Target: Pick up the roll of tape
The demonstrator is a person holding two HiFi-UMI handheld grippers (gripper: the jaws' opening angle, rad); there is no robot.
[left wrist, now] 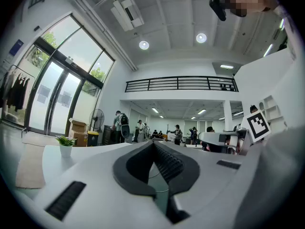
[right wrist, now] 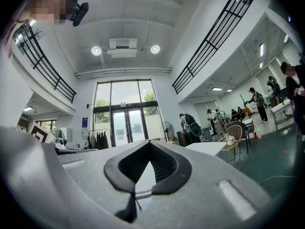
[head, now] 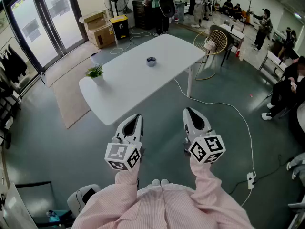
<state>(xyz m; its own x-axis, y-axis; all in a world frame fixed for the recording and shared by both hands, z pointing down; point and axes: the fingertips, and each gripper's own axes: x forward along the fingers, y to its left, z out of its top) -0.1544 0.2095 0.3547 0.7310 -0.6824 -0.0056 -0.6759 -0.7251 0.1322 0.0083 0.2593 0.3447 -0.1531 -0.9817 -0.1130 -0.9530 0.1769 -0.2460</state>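
The roll of tape (head: 151, 61), a small dark ring, lies on the white table (head: 128, 97) toward its far end. Both grippers hang level over the floor on the near side of the table, well short of the roll. My left gripper (head: 137, 116) has its jaws together with nothing between them; the left gripper view shows its tips (left wrist: 153, 143) meeting. My right gripper (head: 188, 110) is likewise shut and empty, its tips (right wrist: 149, 142) touching. The roll does not show in either gripper view.
A small potted plant (head: 95, 73) stands at the table's left corner. A wire chair (head: 217, 41) is at the far right end. A cable (head: 228, 106) runs over the floor to a power strip (head: 249, 180). Cardboard boxes (head: 97, 28), a fan and several people are farther back.
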